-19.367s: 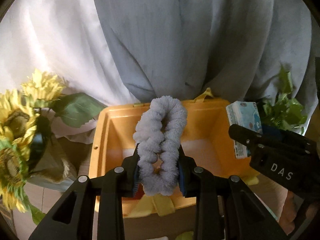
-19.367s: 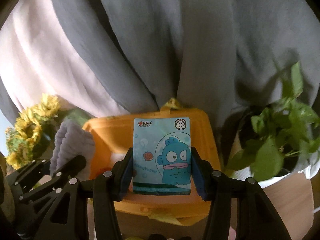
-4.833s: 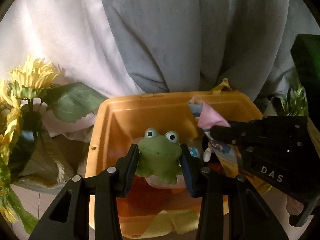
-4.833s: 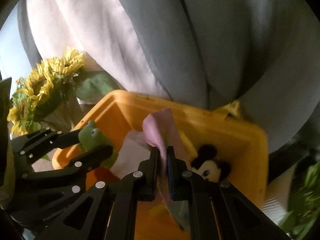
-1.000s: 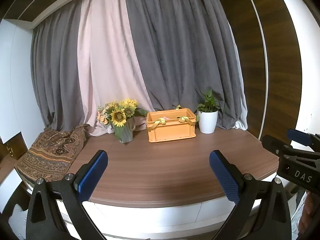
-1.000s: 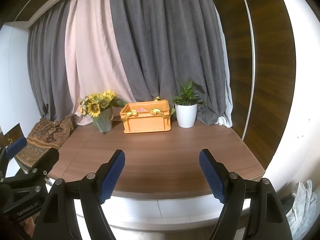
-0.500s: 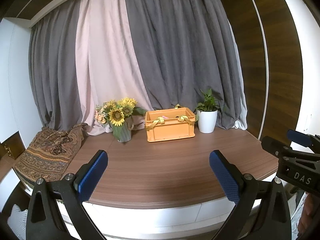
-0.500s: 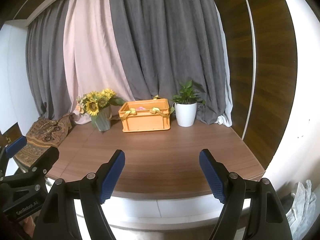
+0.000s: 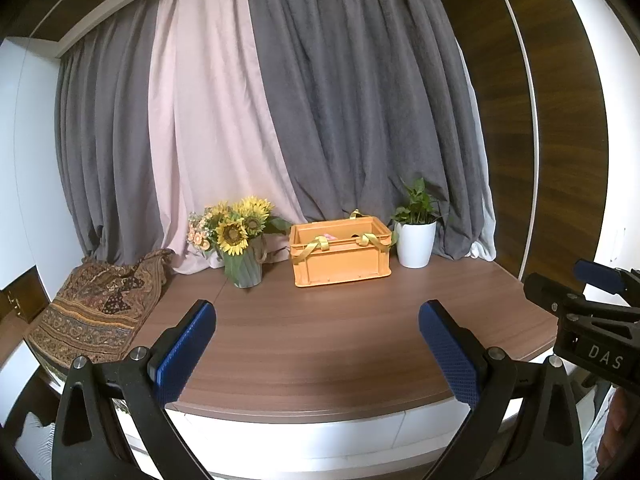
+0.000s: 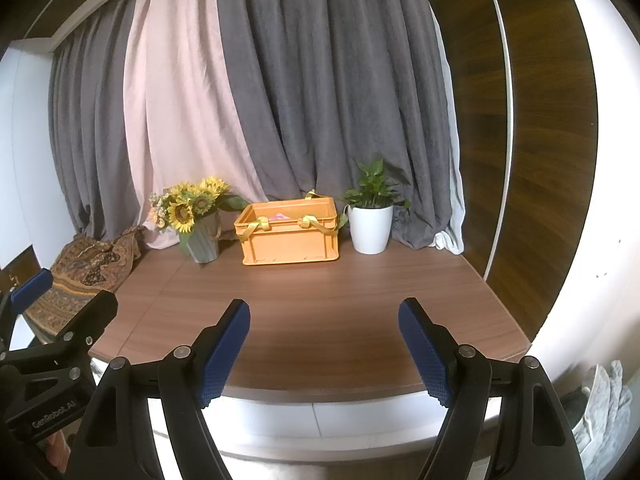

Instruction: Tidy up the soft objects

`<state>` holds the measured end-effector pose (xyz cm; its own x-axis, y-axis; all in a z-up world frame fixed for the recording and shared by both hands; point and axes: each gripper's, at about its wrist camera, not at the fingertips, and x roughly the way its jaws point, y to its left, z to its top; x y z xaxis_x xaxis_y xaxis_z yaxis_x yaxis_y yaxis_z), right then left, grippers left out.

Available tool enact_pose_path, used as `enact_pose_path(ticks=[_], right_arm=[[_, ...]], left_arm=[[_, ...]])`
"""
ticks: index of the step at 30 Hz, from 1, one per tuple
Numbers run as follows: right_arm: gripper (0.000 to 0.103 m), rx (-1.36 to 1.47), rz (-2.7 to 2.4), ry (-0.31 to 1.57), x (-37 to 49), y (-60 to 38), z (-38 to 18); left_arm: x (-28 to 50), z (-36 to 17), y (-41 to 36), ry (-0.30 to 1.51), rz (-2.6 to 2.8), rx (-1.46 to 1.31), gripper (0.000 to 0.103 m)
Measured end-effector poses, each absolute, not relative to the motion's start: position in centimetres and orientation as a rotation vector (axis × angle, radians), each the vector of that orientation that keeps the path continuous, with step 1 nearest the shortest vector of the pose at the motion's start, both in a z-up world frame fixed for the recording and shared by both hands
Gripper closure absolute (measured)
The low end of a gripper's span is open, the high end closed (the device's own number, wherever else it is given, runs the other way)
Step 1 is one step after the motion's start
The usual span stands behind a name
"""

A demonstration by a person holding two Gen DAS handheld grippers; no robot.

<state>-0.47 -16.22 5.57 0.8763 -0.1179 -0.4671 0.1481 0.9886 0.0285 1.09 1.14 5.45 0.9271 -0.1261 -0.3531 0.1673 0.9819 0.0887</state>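
Both grippers — left gripper (image 9: 317, 316), right gripper (image 10: 324, 314) — agape, empty, orange crate (image 9: 340, 254) far beyond.

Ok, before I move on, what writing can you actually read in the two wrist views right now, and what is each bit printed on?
"DAS": white letters on the black body of the right tool, seen at the right edge of the left wrist view.
"GenRobot.AI": pale letters on the black body of the left tool, at the lower left of the right wrist view.
No print is legible on the orange crate, the white plant pot or the vase.
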Motion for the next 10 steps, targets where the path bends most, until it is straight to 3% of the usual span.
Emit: enact_pose_path(ticks=[10], right_arm=[[0.025,0.065,-0.136,0.486,-0.39,-16.27,5.56]], left_arm=[[1.35,5.37,0.99,0.358,-0.151,0.115,0.0]])
